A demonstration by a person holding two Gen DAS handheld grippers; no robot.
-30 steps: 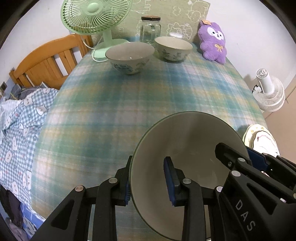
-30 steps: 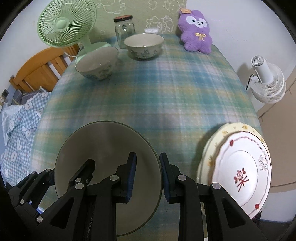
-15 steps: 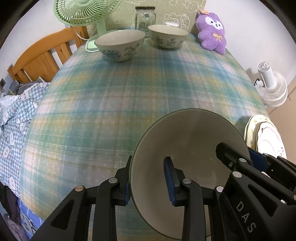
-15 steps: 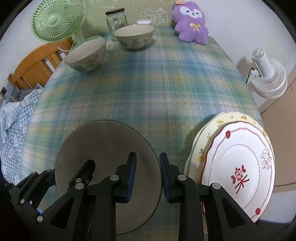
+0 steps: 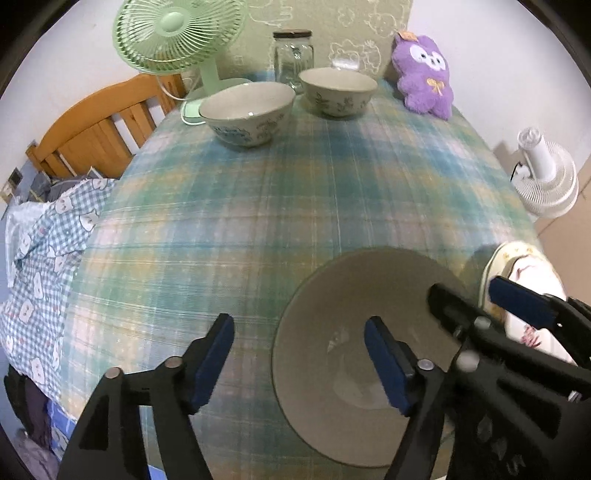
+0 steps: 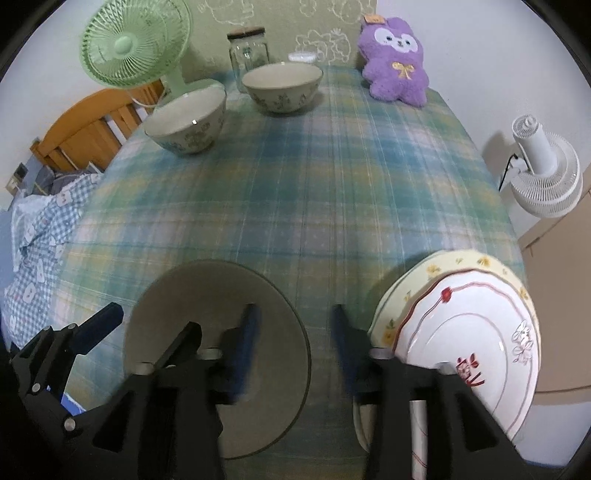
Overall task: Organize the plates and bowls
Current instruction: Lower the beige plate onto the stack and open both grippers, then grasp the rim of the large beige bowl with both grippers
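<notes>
Plaid-covered worktop (image 5: 295,206) fills both views. Grey plate (image 5: 354,369) lies flat at near edge, just left of the two stacked patterned plates (image 6: 469,332). Two bowls (image 5: 247,110) sit far back by the fan (image 5: 177,33). Left gripper (image 5: 299,362) and right gripper (image 6: 291,339) both opening, each straddling a plate rim, pads off it.

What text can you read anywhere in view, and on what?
No text reads clearly.
Moulded lettering on the right gripper body (jaws opening, grey bowl rim between them): blurred.
Orange tag on the purple plush: too small.
Red mark on the white plate: decoration or character, cannot tell.
</notes>
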